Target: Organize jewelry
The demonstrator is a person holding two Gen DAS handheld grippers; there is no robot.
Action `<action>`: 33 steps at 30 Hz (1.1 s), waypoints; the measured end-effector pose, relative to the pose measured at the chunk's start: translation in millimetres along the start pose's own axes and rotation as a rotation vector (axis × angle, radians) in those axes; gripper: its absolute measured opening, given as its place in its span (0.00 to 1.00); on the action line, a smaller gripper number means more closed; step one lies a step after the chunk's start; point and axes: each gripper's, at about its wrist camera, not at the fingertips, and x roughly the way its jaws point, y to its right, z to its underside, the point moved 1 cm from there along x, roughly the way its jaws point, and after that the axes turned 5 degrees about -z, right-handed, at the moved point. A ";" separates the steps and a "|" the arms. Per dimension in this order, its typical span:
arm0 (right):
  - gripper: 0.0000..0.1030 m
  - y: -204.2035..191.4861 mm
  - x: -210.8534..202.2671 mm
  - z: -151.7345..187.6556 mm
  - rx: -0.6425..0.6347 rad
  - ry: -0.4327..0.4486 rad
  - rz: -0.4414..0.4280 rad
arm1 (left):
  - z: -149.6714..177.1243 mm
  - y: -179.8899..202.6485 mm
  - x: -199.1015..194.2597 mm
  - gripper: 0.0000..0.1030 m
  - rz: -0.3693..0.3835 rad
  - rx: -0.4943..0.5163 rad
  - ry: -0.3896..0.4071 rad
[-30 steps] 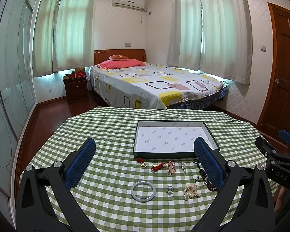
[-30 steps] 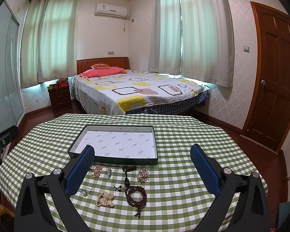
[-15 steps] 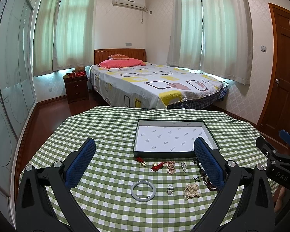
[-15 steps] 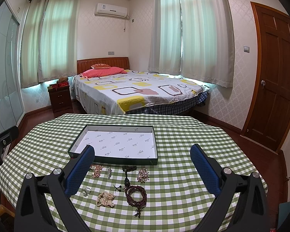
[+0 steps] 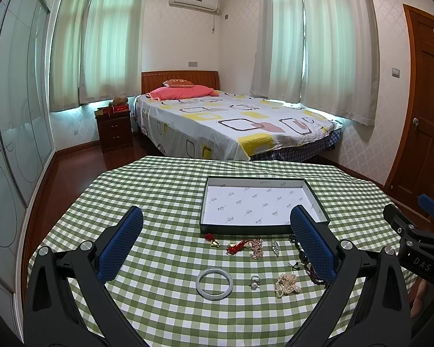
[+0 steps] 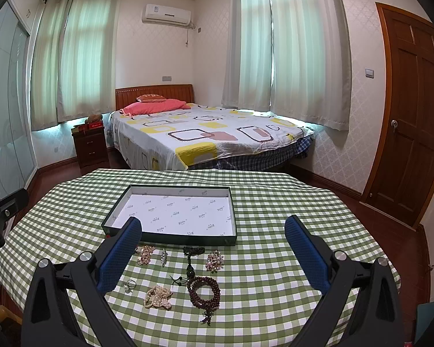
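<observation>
An empty dark tray with a white lining (image 5: 263,205) (image 6: 173,214) lies on the green checked table. In front of it lies loose jewelry: a pale bangle (image 5: 214,284), a ring (image 5: 254,282) (image 6: 129,284), a pearl bracelet (image 5: 286,284) (image 6: 158,296), a red charm (image 5: 237,246), a dark bead bracelet (image 6: 204,292), a pink brooch (image 6: 214,261). My left gripper (image 5: 215,245) is open above the table, over the bangle side. My right gripper (image 6: 212,253) is open above the bead bracelet. Both are empty.
The table (image 5: 159,202) is covered by a checked cloth that hangs over its edges. The right gripper's body (image 5: 413,243) shows at the right of the left wrist view. A bed (image 5: 231,121) and a nightstand (image 5: 114,130) stand beyond the table; a door (image 6: 410,115) is at the right.
</observation>
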 end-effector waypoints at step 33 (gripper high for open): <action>0.94 13.0 98.5 90.0 0.000 -0.180 -0.007 | 85.6 -13.6 130.6 0.96 0.029 -0.013 -0.284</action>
